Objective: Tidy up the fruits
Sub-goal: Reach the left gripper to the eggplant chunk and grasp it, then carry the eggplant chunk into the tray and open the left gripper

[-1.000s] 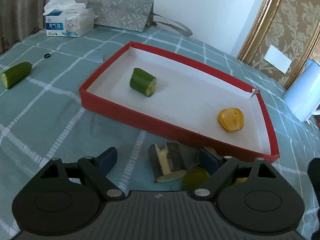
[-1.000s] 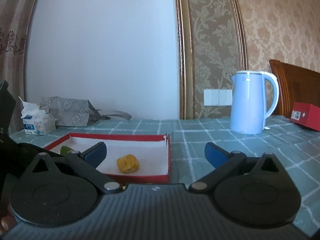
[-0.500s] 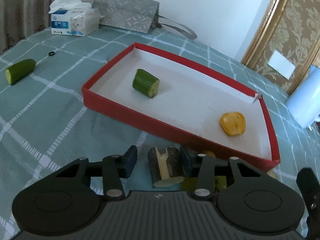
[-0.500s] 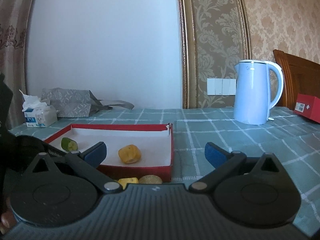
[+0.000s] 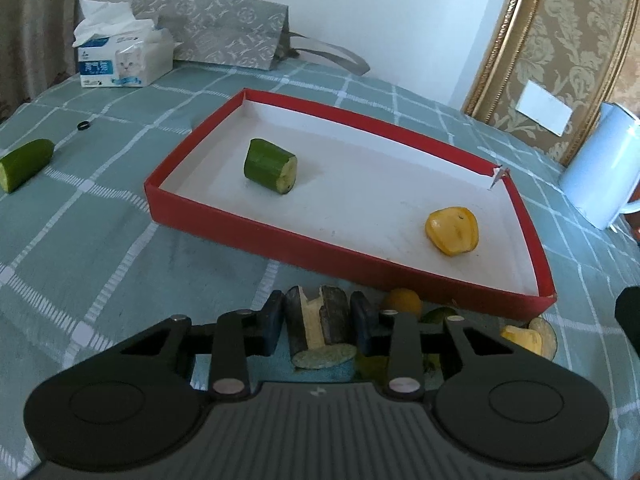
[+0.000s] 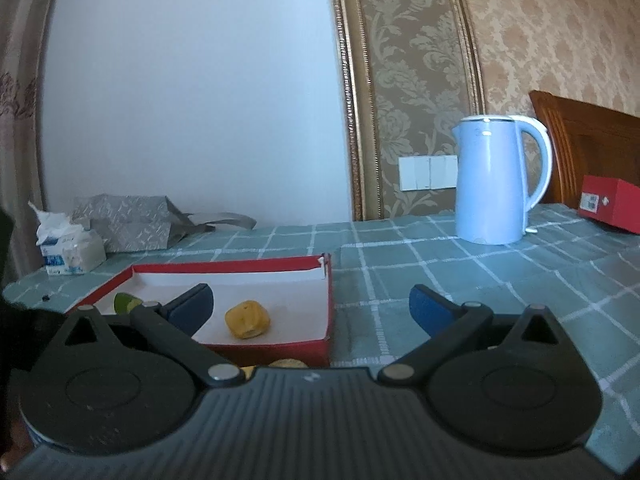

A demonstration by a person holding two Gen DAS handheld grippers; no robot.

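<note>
My left gripper (image 5: pixel 318 322) is shut on a dark peeled cucumber piece (image 5: pixel 318 326) just in front of the red tray (image 5: pixel 320 252). The tray holds a green cucumber chunk (image 5: pixel 271 165) and a yellow fruit piece (image 5: pixel 453 230). Several yellow and green fruit pieces (image 5: pixel 520 338) lie on the cloth by the tray's near right corner. Another cucumber half (image 5: pixel 25 164) lies far left. My right gripper (image 6: pixel 310 306) is open and empty, level above the cloth, facing the tray (image 6: pixel 320 346) with the yellow piece (image 6: pixel 247 319) in it.
A blue kettle (image 6: pixel 494 180) stands at the back right, also in the left wrist view (image 5: pixel 602 168). A tissue box (image 5: pixel 124 58) and grey bag (image 5: pixel 216 34) sit at the back left. A small black ring (image 5: pixel 83 125) lies on the cloth. A red box (image 6: pixel 610 202) sits far right.
My left gripper's jaws have closed onto the dark cucumber piece. The right gripper's view has tilted down slightly; it stays open.
</note>
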